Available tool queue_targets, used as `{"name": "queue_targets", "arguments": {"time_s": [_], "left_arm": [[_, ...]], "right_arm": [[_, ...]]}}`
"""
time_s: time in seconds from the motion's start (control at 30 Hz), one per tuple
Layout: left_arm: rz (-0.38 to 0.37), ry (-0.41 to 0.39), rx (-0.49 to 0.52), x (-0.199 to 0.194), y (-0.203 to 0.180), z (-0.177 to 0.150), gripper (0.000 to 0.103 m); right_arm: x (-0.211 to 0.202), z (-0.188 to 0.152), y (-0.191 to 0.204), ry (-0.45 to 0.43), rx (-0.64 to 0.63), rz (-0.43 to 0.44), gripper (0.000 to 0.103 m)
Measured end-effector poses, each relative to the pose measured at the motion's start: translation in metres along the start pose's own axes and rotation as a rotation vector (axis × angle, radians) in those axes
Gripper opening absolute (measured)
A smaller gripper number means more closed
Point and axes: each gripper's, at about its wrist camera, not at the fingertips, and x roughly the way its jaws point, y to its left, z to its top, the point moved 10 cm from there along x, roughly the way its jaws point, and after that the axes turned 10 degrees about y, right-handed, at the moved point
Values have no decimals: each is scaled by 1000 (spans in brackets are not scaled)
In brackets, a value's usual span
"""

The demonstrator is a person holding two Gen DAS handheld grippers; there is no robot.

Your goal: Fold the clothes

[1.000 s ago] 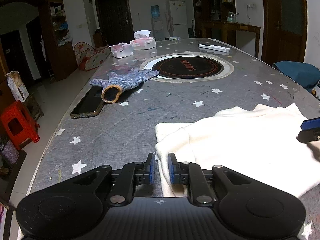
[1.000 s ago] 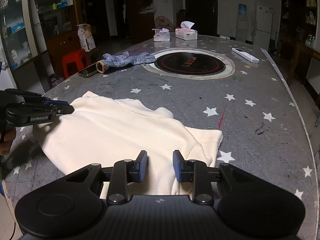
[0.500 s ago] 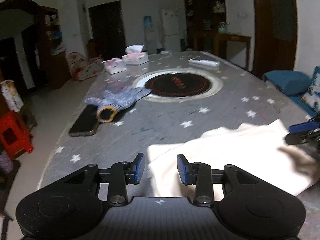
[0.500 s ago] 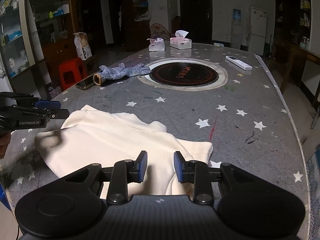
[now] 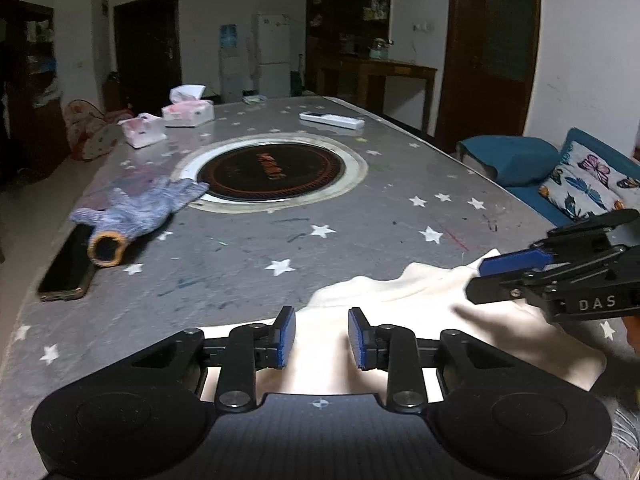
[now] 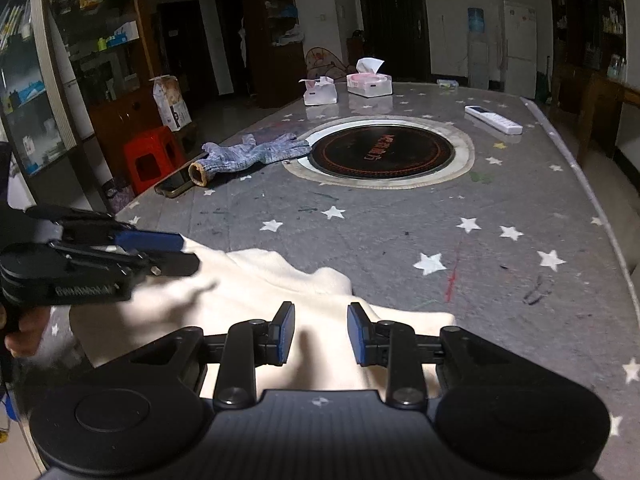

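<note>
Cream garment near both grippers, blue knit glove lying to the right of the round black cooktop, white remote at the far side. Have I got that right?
Not quite: the blue knit glove lies to the left of the round black cooktop, as the right wrist view shows. The cream garment near both grippers and the white remote at the far side are as you say.

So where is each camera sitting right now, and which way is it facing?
Left wrist: on the left gripper, facing along the table over the cream garment; right gripper enters from the right.
Right wrist: on the right gripper, same direction; left gripper and a hand at left.
Shared: garment, glove, round hotplate.
</note>
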Motion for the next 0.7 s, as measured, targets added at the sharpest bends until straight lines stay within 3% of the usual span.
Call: {"name": "queue_targets", "arguments": {"time_s": [0.27,0.7], "left_arm": [[-9,54,1,28,3,-3,24],[-14,14,-19,18,5,3,25]], "right_arm": [[26,3,-5,36,17,7,23],[24,16,11,27,-22,22,21]]}}
